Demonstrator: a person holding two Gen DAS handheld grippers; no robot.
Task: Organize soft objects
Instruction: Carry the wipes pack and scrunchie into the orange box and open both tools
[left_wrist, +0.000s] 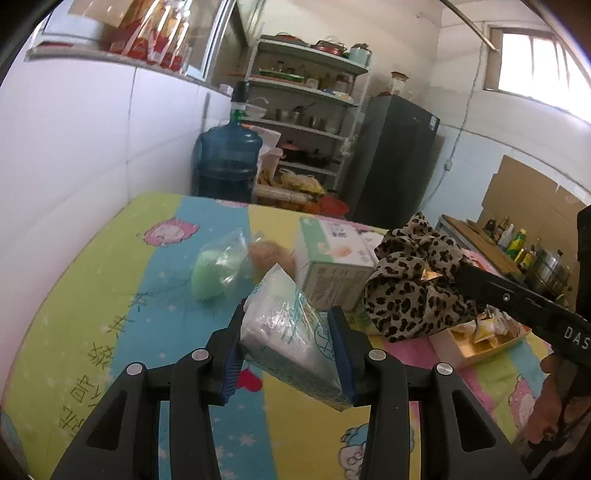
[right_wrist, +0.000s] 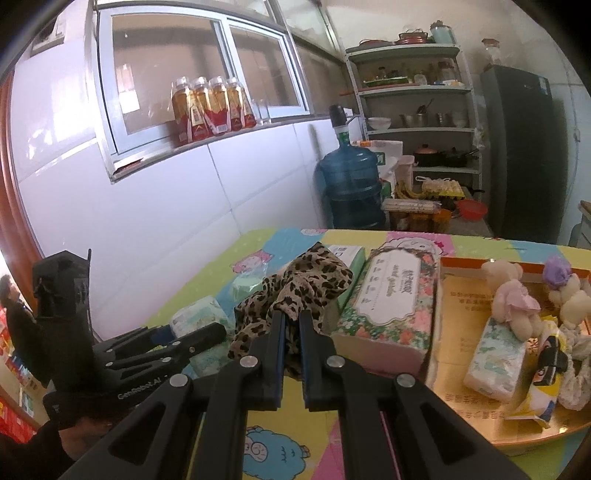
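Left wrist view: left claw (left_wrist: 290, 341) is pinching a tissue pack (left_wrist: 284, 325), lifting it off the worktop (left_wrist: 92, 295); a green bagged sponge (left_wrist: 212, 271) is waiting far left, unsorted. Right wrist view: right claw (right_wrist: 291, 338) is clamping a leopard cloth (right_wrist: 295, 288); the tray (right_wrist: 458, 373) at right is already holding plush toys (right_wrist: 513, 299) and packs, so roughly midway.

Against the white tiled wall (right_wrist: 155, 206), past the cartoon-print tablecloth (left_wrist: 110, 295): blue water jug (right_wrist: 349, 184) with a pump on top. Just right of the jug, a metal shelf rack (right_wrist: 417, 129) loaded with pots and bowls; beyond that, a dark fridge (right_wrist: 524, 147). Up-left of the jug, bottled drinks (right_wrist: 212, 109) on the window ledge.
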